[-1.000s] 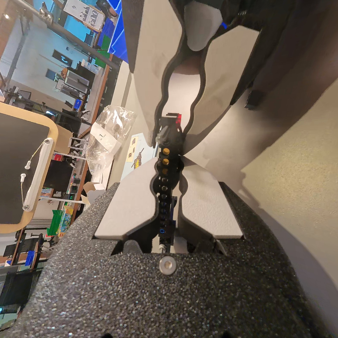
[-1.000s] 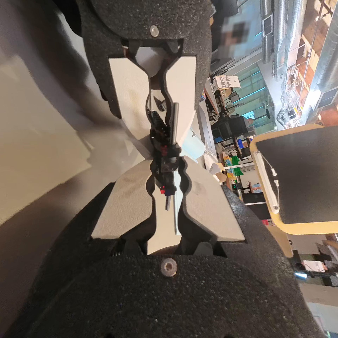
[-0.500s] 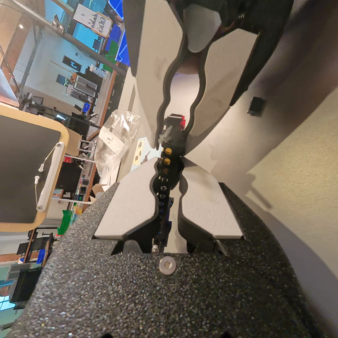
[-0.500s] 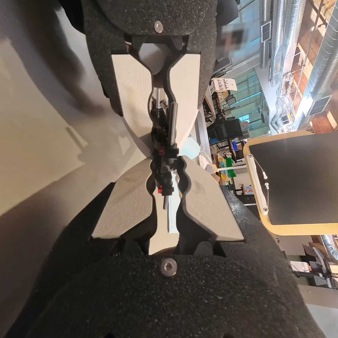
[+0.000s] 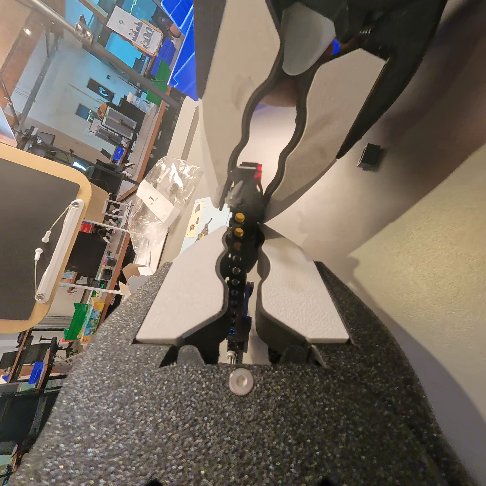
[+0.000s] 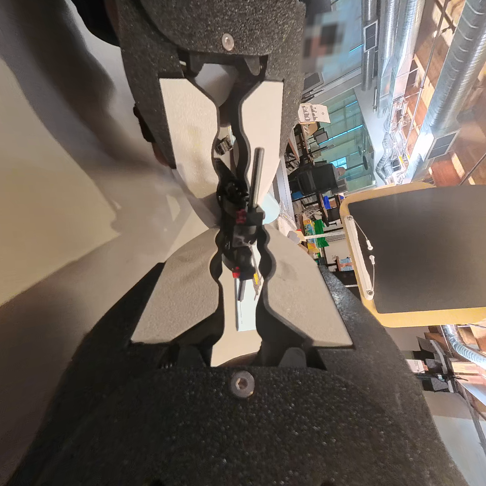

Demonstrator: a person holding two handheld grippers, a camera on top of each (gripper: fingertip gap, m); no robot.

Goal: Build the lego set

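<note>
Brick model: black toy-brick build [image 5: 238, 265] with tan pins, held tip to tip
Left gripper [image 5: 243, 234]: pinching its beam end
Right gripper [image 6: 240, 234]: clamped on the other end
Nearby: plastic bag [image 5: 163, 200]

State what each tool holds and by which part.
Both grip one black building-brick assembly, tip to tip: the left tool clamps its pin-studded black beam end, the right tool the opposite end, beside the grey axle.

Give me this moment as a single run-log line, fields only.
left gripper: shut on black brick assembly | right gripper: shut on its other end | tips facing, nearly touching | clear parts bag lies behind on table
</note>
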